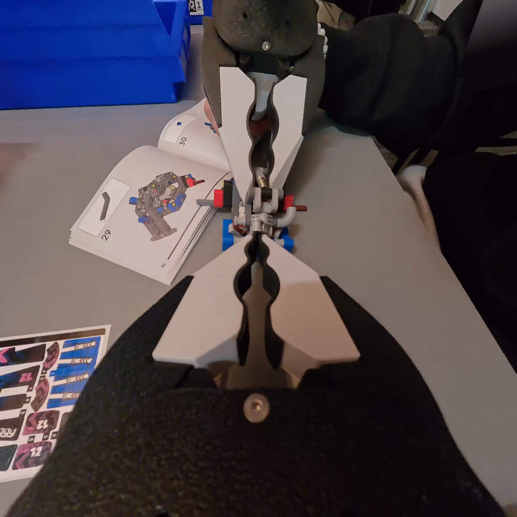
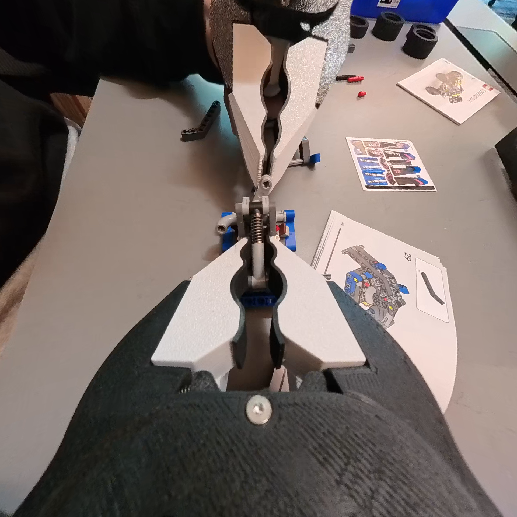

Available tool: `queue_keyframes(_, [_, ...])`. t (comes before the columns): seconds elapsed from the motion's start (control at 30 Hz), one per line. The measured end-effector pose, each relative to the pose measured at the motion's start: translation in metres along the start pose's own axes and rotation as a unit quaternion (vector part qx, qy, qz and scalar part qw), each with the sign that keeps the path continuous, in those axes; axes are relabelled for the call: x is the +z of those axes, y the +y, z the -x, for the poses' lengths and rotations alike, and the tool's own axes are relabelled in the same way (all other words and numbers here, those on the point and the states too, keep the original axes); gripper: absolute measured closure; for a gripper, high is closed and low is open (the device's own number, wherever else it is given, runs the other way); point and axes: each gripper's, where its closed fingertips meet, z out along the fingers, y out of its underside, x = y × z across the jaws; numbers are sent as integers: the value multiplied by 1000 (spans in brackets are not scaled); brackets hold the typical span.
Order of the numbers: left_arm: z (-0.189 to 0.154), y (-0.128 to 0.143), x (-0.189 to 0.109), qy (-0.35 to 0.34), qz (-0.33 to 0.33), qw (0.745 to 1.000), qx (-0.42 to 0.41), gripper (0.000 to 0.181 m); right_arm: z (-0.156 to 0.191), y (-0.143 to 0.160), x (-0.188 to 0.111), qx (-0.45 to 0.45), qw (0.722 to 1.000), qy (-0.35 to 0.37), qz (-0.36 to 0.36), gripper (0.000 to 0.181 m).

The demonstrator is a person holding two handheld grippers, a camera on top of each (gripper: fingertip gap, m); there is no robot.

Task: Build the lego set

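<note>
We see both tools meeting nose to nose over the grey tabletop (image 1: 349, 229), each clamped on an opposite end of the lego assembly (image 1: 258, 212), a small cluster of grey, blue and red pieces held just above the tabletop near its edge. The left tool (image 1: 256, 237) is closed down to a narrow slit, its tips pinching a grey connector at the near end of the assembly in the left wrist view. The right tool (image 2: 258, 243) is almost as tight, its wavy inner pads wrapped around a grey shock absorber (image 2: 256, 232) with a metal spring, and a blue piece (image 2: 258, 300) sits deeper between its fingers. Beside the assembly lies the open instruction booklet (image 1: 145, 212), with a sticker sheet (image 1: 42, 391) nearer the left tool. In the right wrist view a dark angled beam (image 2: 201, 120) rests loose farther off, and black tyres (image 2: 391, 26) stand at the far end by a blue bin (image 1: 84, 50)
</note>
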Motion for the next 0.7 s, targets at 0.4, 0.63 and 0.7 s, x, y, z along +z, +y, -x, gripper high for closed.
queue_keyframes(0.4, [4, 1, -7, -26, 2, 998, 49, 171, 0, 0, 0, -3, 1000, 2, 0, 175])
queue_keyframes(0.63, [1, 4, -17, -22, 6, 999, 47, 159, 0, 0, 0, -3, 1000, 1, -1, 175])
queue_keyframes(0.7, [0, 4, -17, -15, -1, 999, 35, 157, 0, 0, 0, -3, 1000, 1, -1, 175])
